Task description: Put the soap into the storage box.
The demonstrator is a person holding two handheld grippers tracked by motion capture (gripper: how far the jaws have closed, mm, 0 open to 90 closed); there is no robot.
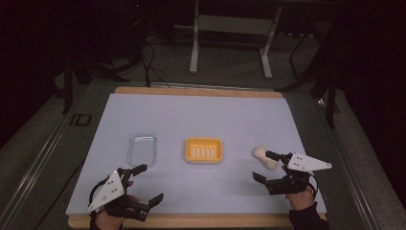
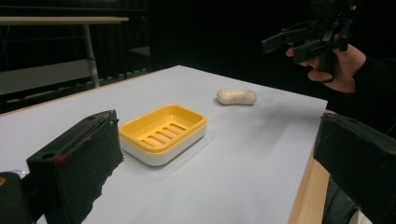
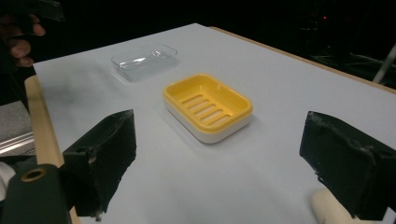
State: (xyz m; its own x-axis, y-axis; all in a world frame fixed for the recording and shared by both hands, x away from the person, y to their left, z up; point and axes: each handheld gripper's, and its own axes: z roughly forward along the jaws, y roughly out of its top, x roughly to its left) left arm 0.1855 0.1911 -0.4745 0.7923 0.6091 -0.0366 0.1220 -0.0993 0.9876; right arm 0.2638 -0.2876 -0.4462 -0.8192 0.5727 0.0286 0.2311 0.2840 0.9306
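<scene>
On the white-covered table [image 1: 191, 115], soap dish [image 1: 204, 150], dark room

left gripper [image 1: 145, 186] – agape, right gripper [image 1: 269, 166] – agape

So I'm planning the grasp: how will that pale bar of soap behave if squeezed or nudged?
The soap looks rounded and smooth, so it may slip out between flat jaws. Its pinched-in middle probably gives the surest hold. Lying flat on the white sheet, it would likely slide or spin rather than roll.
</scene>
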